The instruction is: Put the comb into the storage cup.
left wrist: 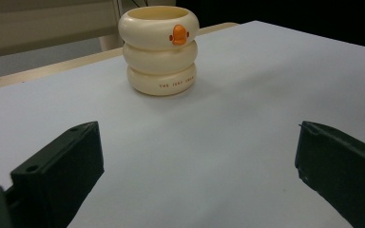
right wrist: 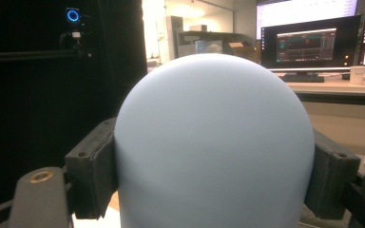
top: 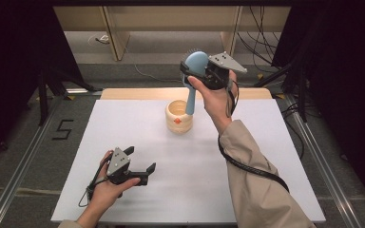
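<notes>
A cream ringed cup with an orange duck beak stands at the table's far middle; it also shows ahead in the left gripper view. My right gripper is held high above it, shut on the head of a light blue hairbrush. The brush handle hangs down with its tip inside the cup. In the right gripper view the brush's smooth blue back sits clamped between both jaws. My left gripper rests on the table near the front left, open and holding nothing, jaws pointing toward the cup.
The white table top has a wooden strip along its far edge. Metal rails run along both sides on the floor. Wooden furniture legs and cables lie beyond the table.
</notes>
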Demonstrator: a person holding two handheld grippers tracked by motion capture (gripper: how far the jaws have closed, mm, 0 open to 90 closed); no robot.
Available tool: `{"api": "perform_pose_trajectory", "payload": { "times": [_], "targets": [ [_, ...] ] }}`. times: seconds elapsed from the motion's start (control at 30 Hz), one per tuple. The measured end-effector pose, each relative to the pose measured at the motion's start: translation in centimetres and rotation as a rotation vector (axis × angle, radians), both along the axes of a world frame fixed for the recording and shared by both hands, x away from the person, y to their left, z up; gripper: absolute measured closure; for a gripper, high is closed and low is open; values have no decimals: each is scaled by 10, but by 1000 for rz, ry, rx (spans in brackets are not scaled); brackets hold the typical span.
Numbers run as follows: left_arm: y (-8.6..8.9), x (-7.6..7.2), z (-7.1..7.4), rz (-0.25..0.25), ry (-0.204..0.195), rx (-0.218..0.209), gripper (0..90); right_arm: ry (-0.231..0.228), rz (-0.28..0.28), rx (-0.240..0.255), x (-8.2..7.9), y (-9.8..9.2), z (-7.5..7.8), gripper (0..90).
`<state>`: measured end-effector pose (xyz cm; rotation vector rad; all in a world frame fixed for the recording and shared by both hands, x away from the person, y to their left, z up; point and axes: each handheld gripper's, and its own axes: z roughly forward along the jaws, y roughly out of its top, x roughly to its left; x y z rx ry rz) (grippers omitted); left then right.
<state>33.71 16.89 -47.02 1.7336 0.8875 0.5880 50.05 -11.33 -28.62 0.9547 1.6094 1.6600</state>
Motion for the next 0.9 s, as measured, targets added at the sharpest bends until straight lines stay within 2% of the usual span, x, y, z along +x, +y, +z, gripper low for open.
{"api": "perform_pose_trajectory", "payload": {
  "times": [0.9],
  "targets": [
    [1, 0, 1, 4, -3, -8, 17, -13, -5, 8, 7, 15, 0, 213]
  ]
}}
